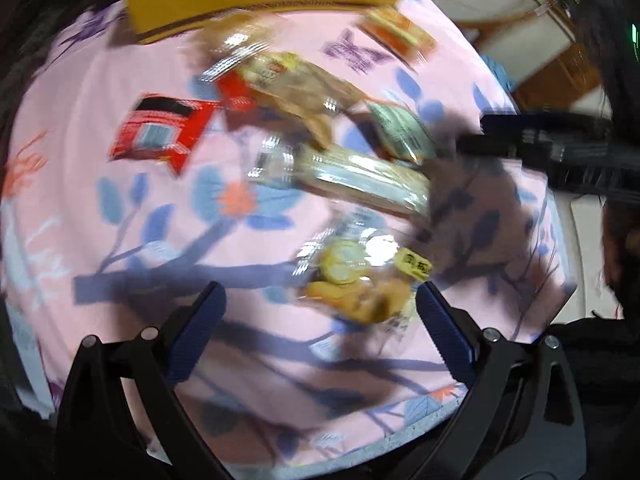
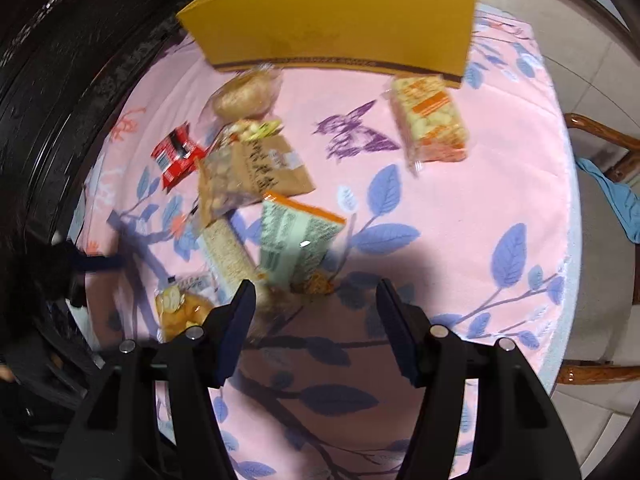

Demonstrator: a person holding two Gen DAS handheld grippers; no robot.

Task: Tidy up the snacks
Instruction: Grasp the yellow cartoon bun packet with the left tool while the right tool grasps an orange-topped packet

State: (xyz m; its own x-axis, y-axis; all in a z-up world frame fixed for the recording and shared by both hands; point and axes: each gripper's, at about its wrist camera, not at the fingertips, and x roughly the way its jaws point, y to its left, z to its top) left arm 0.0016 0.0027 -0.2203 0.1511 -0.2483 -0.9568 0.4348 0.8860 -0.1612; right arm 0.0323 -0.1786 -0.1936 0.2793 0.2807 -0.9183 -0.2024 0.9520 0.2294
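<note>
Both hand-held grippers, left (image 1: 320, 312) and right (image 2: 316, 312), hang spread and empty over the pink floral-clothed desk (image 2: 460, 208). The left should settle squarely around the clear cookie packet (image 1: 360, 280) before closing; the yellow cardboard box (image 2: 336, 24) waits beyond.

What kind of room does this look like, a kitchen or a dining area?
Probably a home dining area: a round table under a pink floral tablecloth, a wooden chair beside it on a tiled floor, and snack packets near a yellow box.
</note>
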